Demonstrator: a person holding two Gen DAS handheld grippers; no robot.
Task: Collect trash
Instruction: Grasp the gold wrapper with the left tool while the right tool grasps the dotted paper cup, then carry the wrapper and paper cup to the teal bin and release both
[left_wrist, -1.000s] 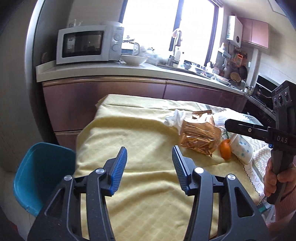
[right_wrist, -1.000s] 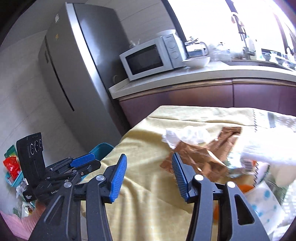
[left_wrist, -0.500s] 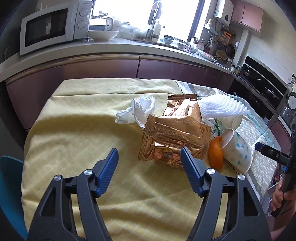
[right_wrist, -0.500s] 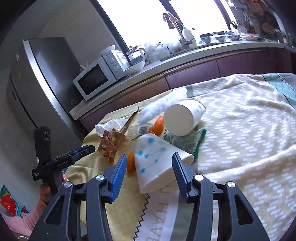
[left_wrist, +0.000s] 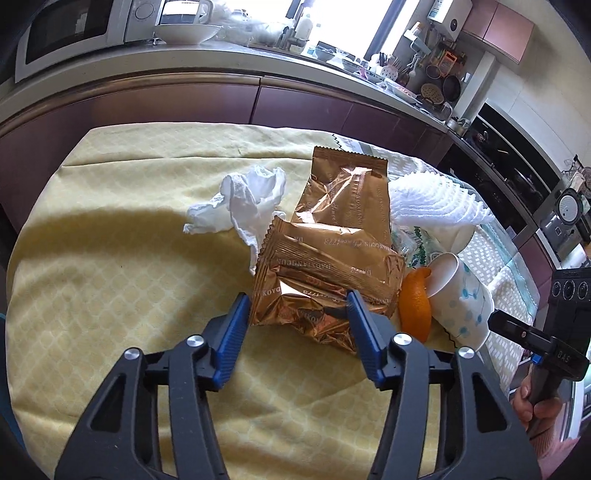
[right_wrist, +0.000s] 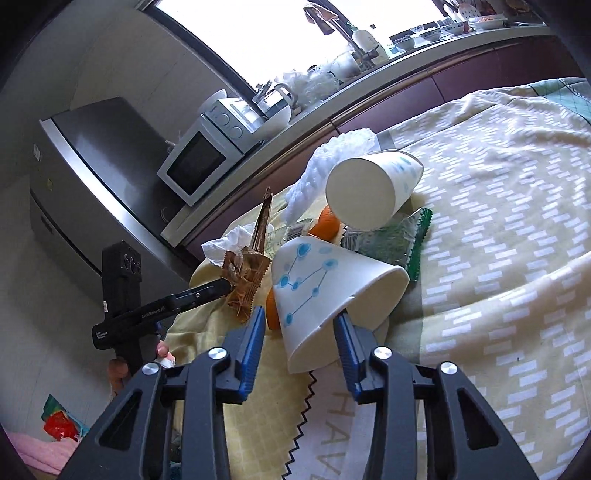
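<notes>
A pile of trash lies on the yellow tablecloth (left_wrist: 110, 277). My left gripper (left_wrist: 297, 317) has its jaws closing around the near edge of a gold snack wrapper (left_wrist: 325, 280), and its pads are not pressing on the foil. Behind that lie a second gold wrapper (left_wrist: 347, 199) and a crumpled white tissue (left_wrist: 247, 199). My right gripper (right_wrist: 299, 325) is closing on a tipped paper cup with blue dots (right_wrist: 317, 277). The cup's wall sits between its fingers, with a gap at the left pad. Orange peel (left_wrist: 415, 310) lies beside this cup.
Further back are a second paper cup (right_wrist: 369, 188) on its side, a green wrapper (right_wrist: 395, 240) and a white foam net (left_wrist: 432, 203). A counter with a microwave (left_wrist: 74, 29) runs behind the table, and a fridge (right_wrist: 92, 166) stands to the left. A hand (left_wrist: 535, 402) holds the right gripper.
Both grippers have come down and in to the pile. The left one widened, then narrowed around the gold wrapper. The right one swung over to the spotted cup and narrowed.
</notes>
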